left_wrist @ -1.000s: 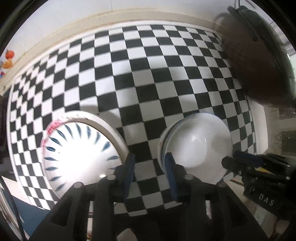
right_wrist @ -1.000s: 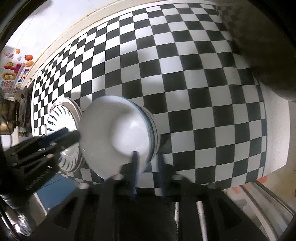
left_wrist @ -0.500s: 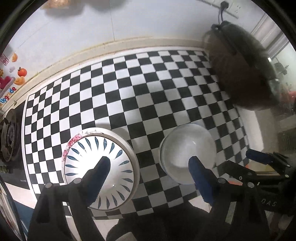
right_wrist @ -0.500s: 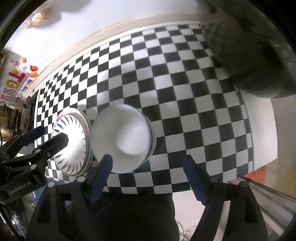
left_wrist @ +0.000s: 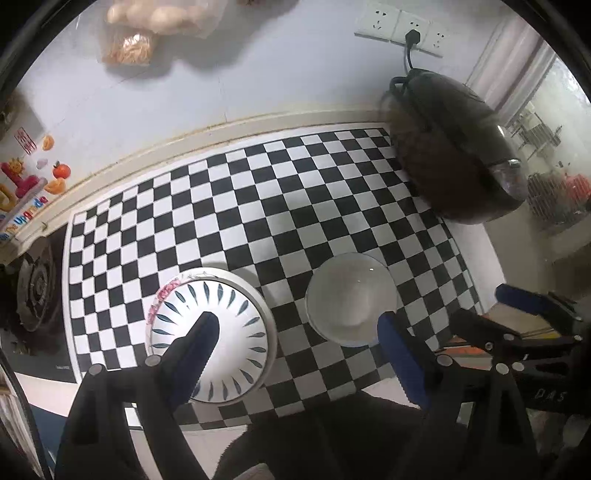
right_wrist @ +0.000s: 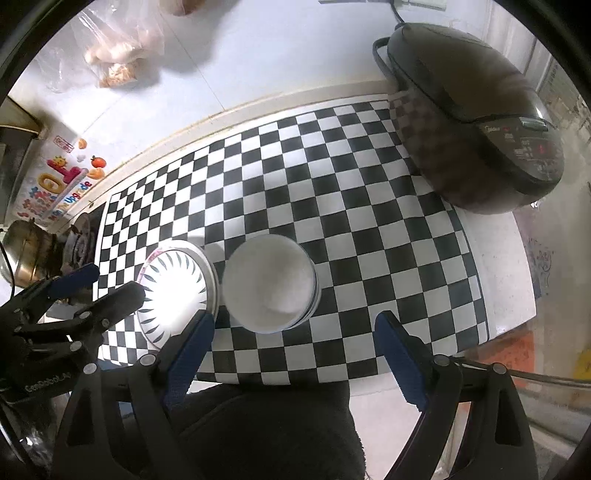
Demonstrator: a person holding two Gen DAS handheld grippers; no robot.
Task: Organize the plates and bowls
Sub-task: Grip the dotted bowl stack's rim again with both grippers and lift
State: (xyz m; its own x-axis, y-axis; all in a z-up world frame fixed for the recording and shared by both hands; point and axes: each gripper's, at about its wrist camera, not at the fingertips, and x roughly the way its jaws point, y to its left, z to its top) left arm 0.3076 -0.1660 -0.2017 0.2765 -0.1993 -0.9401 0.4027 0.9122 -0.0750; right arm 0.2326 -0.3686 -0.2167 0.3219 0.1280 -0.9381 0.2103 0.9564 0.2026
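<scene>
- Left gripper: gaped wide, empty; a second back nearly shut low between the two stacks. Now lifted clear above them.
- Right gripper: jaws opening, nothing between; earlier pinched close at bowls' rim, since let go and risen.
- Plates and bowls: stacked side by side, near front edge of checkered mat, unmoved. Likely sorted; task near done.
- Right view only: kettle far left, cooker panel with lit display.
- Left view only: wall sockets, room beyond right.
</scene>
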